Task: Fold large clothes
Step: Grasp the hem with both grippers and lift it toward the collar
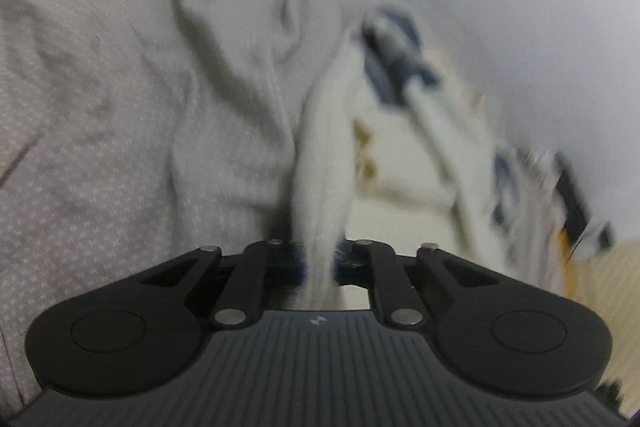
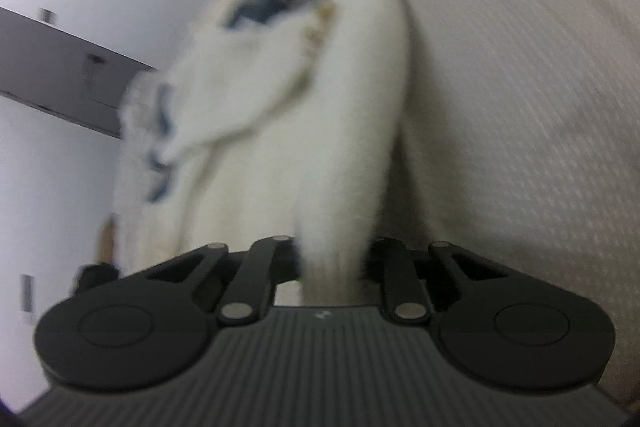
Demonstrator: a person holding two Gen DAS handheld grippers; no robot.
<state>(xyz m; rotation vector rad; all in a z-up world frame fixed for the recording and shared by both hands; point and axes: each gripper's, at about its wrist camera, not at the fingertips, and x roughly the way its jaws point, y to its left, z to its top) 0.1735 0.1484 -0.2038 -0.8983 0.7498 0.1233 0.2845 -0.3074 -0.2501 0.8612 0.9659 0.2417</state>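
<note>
Left gripper (image 1: pixel 320 263) and right gripper (image 2: pixel 334 259) both clamped on cream sweater (image 1: pixel 396 155), over patterned bedsheet (image 1: pixel 120 127).

No words or numbers can be read here. Each gripper body (image 1: pixel 318 367) (image 2: pixel 322 367) has one tiny pale mark (image 1: pixel 319 321) (image 2: pixel 321 315) near its front edge. It is too small and blurry to read.

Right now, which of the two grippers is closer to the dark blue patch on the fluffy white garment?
Cannot tell: both are clamped on the fluffy white garment. The left gripper and the right gripper each see the dark blue patch far up the cloth, blurred.
</note>
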